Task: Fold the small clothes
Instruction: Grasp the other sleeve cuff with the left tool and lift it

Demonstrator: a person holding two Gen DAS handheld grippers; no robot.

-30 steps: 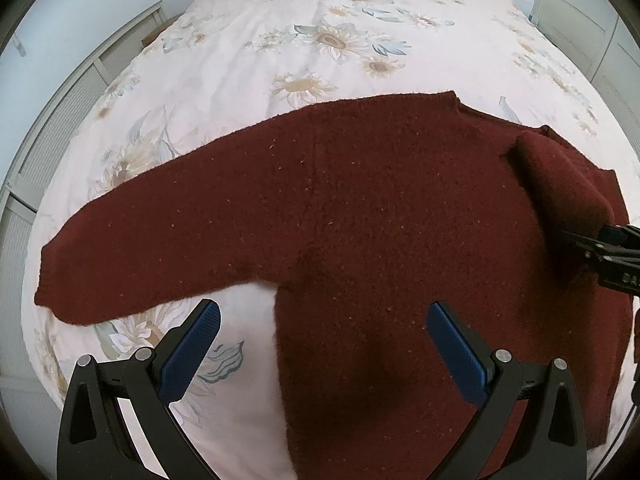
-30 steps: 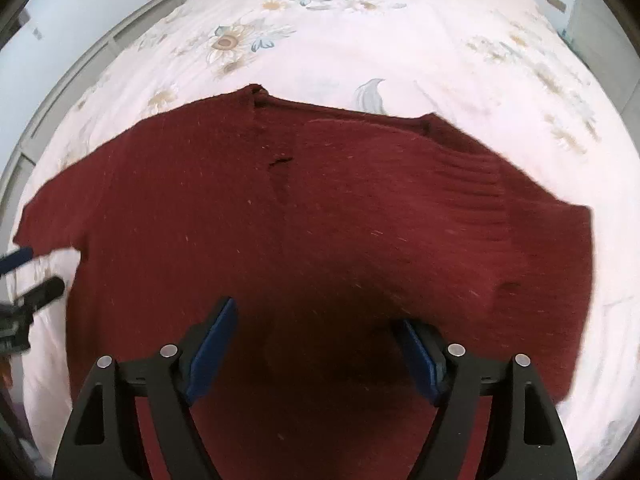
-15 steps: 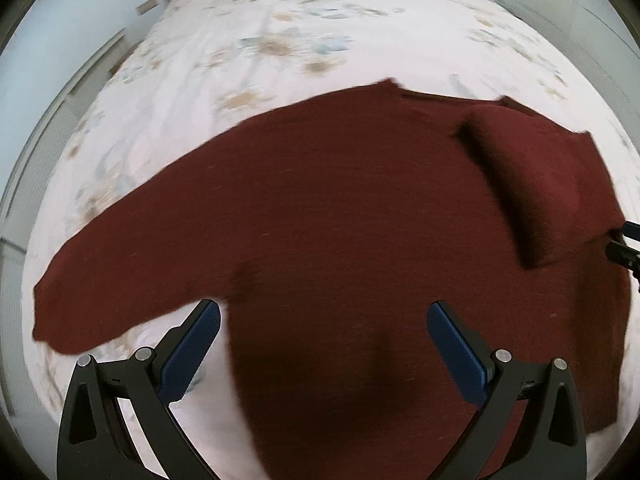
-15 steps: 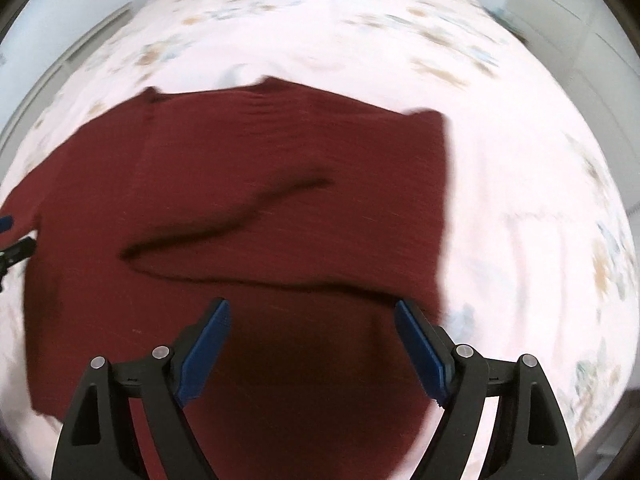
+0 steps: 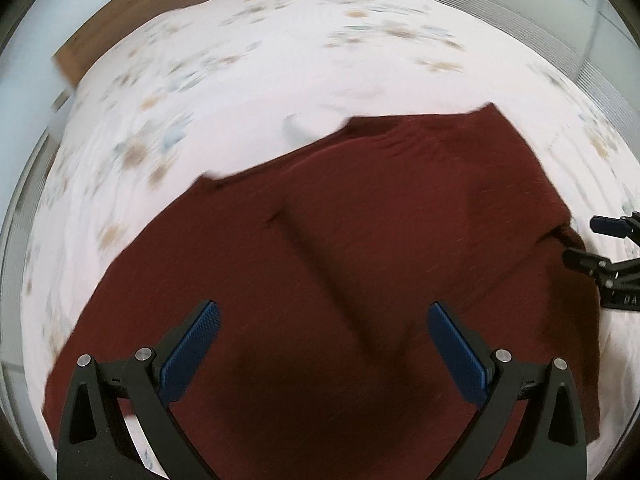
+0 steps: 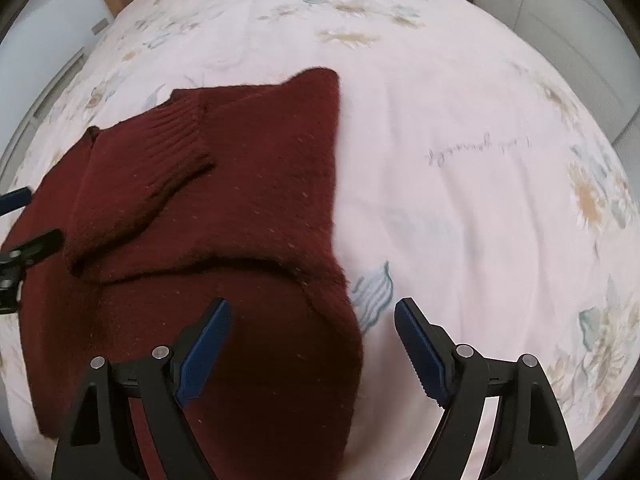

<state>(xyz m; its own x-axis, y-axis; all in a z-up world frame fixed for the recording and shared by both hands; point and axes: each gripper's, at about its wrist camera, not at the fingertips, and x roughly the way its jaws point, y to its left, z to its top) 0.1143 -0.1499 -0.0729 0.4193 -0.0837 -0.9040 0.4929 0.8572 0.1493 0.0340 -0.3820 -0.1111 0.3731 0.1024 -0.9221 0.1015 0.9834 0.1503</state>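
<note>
While the left gripper [image 5: 320, 340] hangs wide open and empty above it, the maroon sweater [image 5: 360, 240] lies flat on the floral bedspread [image 5: 240, 80]. From the right wrist, the right gripper [image 6: 312, 340] gapes empty over the sweater's edge, one sleeve [image 6: 152, 168] folded across its body.

Your left wrist view is motion-blurred: the floral print on the bedspread [image 5: 248, 92] smears and cannot be made out. The sweater [image 5: 360, 264] hem is hidden behind your left gripper [image 5: 320, 344]. Faint script on the bedspread [image 6: 478, 150] in the right wrist view is illegible.
</note>
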